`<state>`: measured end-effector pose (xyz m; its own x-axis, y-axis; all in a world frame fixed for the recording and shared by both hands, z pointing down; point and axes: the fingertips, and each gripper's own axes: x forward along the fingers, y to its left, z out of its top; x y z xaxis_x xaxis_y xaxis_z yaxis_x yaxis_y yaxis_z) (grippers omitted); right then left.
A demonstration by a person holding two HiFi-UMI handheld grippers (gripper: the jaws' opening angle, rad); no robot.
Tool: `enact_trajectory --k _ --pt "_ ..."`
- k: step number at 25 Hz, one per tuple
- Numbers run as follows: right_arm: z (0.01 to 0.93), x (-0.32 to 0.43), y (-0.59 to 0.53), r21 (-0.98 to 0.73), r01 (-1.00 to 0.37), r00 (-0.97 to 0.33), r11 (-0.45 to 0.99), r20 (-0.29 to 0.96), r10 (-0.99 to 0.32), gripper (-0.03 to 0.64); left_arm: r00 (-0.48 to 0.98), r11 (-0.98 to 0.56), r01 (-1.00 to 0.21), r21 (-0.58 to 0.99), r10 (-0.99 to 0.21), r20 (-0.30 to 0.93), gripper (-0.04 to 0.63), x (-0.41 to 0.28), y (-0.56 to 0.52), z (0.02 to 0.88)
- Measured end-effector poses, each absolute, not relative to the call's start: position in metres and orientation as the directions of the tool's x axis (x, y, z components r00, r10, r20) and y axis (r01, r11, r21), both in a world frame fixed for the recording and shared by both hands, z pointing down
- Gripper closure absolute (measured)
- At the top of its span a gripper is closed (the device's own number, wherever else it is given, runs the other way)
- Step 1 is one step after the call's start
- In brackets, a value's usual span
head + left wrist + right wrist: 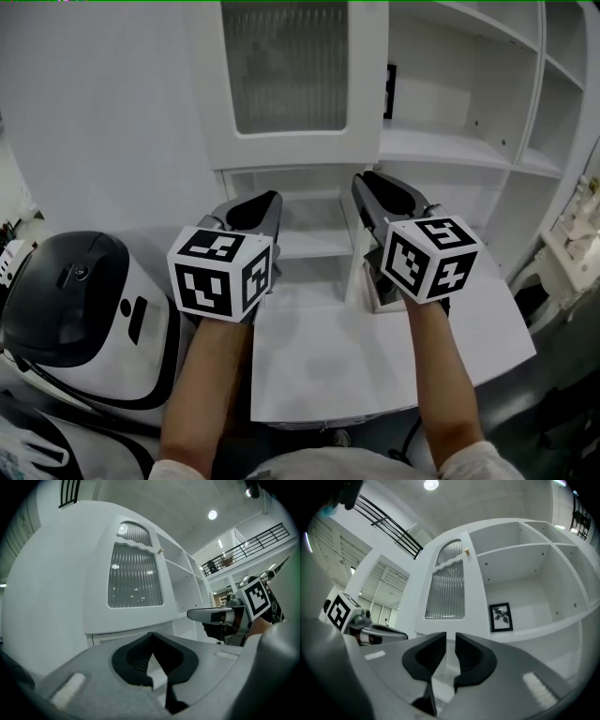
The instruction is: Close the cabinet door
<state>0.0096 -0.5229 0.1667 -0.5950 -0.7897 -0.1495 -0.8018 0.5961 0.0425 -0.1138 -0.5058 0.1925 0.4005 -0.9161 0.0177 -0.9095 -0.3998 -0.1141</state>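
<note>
The cabinet door (291,75), white with a ribbed glass pane and a small knob (465,551) at its upper right corner, stands far and centre. It faces the person and looks in line with the cabinet front, left of the open shelf holding a framed picture (501,617). No view shows whether its knob edge sits fully home. Both grippers are held level over the white table (375,356), pointing at the cabinet below the door and touching nothing. The left gripper (267,199) has its jaws together at the tips and is empty. The right gripper (367,178) has only a narrow slit between its jaws and is also empty. This fits a door pushed shut with the hands nearby, or one slightly ajar; I judge that the knob edge decides it.
</note>
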Motion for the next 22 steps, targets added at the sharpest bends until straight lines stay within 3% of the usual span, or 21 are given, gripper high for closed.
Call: enact_trajectory --k 5,22 --pt "0.172 -0.007 -0.497 0.041 -0.783 -0.62 0.621 -0.139 -0.772 0.611 0.4 -0.4 -0.909 -0.12 -0.916 0.02 0.594 -0.123 -0.485 0.195" --pt "0.18 -0.018 -0.449 0.045 -0.781 -0.623 0.623 -0.128 -0.772 0.614 0.412 -0.411 -0.904 -0.119 -0.911 0.016 0.594 -0.134 -0.442 0.2"
